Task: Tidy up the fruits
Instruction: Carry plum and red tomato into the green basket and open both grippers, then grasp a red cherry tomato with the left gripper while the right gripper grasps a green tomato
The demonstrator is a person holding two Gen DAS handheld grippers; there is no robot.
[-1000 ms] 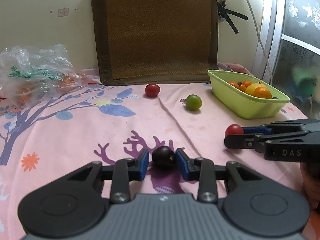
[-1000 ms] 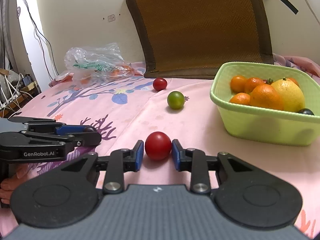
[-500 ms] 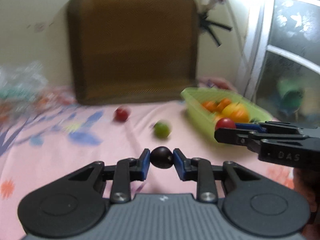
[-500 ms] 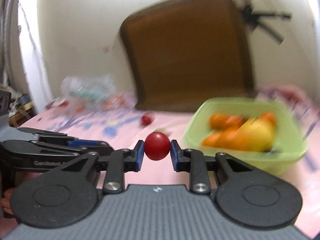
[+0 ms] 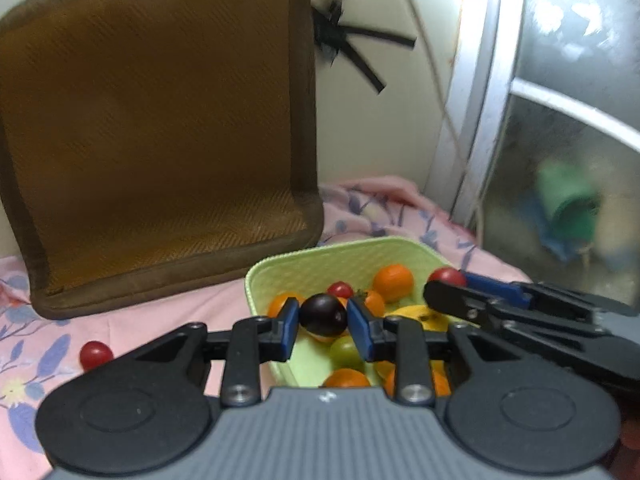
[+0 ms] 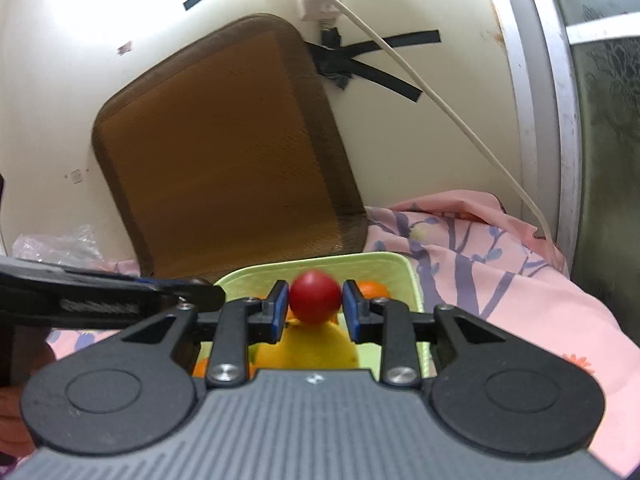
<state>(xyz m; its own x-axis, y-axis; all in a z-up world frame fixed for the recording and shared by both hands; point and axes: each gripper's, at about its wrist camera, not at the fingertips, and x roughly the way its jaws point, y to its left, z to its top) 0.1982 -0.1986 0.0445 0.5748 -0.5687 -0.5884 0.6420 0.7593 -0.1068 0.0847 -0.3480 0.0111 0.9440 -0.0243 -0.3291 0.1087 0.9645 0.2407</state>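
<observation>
Left wrist view: the left gripper [image 5: 323, 319] has its blue-padded fingers [image 5: 289, 328] closed on a dark purple fruit [image 5: 323, 315], held above the near-left part of the green basket [image 5: 280, 266]. Inside the basket lie several orange fruits [image 5: 393, 279], a small red tomato [image 5: 340, 290], a green fruit [image 5: 345, 350] and a yellow fruit [image 5: 416, 314]. To the right of the dark fruit, the right gripper [image 5: 446, 282] reaches over the basket with a red tomato [image 5: 447, 277] clamped at its tip. Left of the basket, one loose red tomato [image 5: 95, 354] rests on the pink floral cloth [image 5: 52, 344]. Behind the basket a brown woven cushion [image 5: 160, 132] leans upright against the wall.

Right wrist view: the right gripper [image 6: 315, 301] grips the red tomato [image 6: 315, 298] between its fingers [image 6: 277, 307], above the basket [image 6: 404, 270] and directly over the yellow fruit [image 6: 310, 346]. An orange fruit [image 6: 374, 289] shows just right of the tomato. The left gripper [image 6: 200, 292] enters from the left, its tip over the basket's left rim; its fruit is barely visible there. A crumpled plastic bag [image 6: 52, 244] lies left of the cushion [image 6: 224, 152].
</observation>
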